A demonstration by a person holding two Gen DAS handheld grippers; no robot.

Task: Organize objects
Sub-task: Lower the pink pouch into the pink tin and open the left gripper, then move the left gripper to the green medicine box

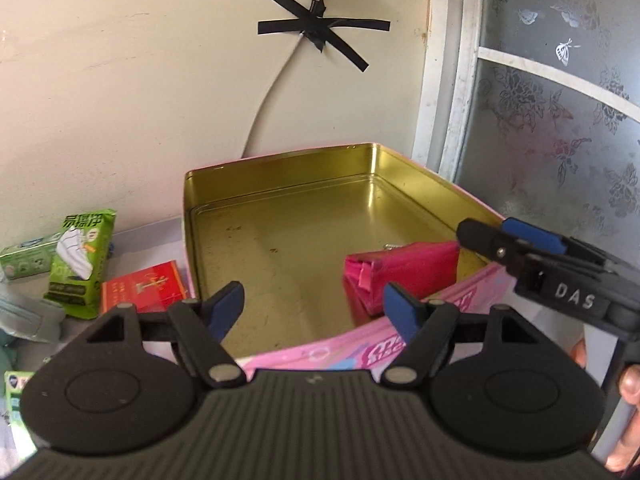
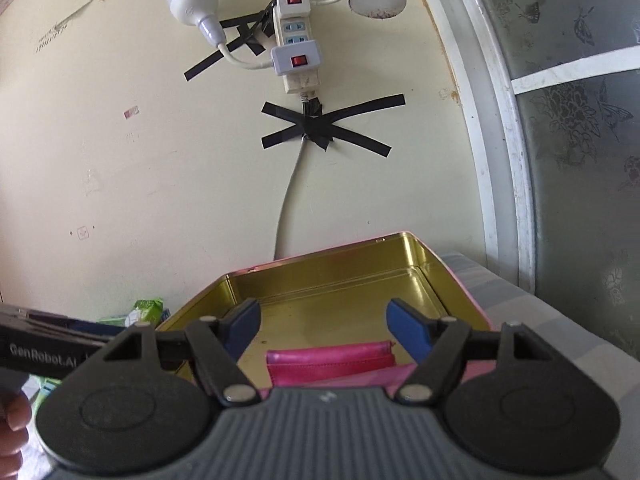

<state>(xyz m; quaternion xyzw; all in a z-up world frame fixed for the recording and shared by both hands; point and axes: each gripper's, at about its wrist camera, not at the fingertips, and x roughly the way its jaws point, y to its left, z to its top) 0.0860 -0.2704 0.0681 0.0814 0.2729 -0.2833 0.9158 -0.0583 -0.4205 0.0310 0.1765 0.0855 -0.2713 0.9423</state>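
An open tin box with a gold inside and pink outer walls (image 1: 280, 184) stands against the wall; it also shows in the right wrist view (image 2: 332, 280). A pink wallet (image 1: 400, 272) lies in its near right corner, also seen in the right wrist view (image 2: 332, 364). My left gripper (image 1: 316, 308) is open and empty above the box's near edge. My right gripper (image 2: 324, 324) is open and empty just above the wallet; its fingers (image 1: 520, 240) show at the right of the left wrist view.
Left of the box lie a green tissue pack (image 1: 82, 262), a red box (image 1: 142, 286), another green pack (image 1: 24, 258) and a grey pouch (image 1: 28, 316). A taped power strip (image 2: 296, 48) and cable hang on the wall behind. A patterned glass door (image 1: 560, 120) stands at the right.
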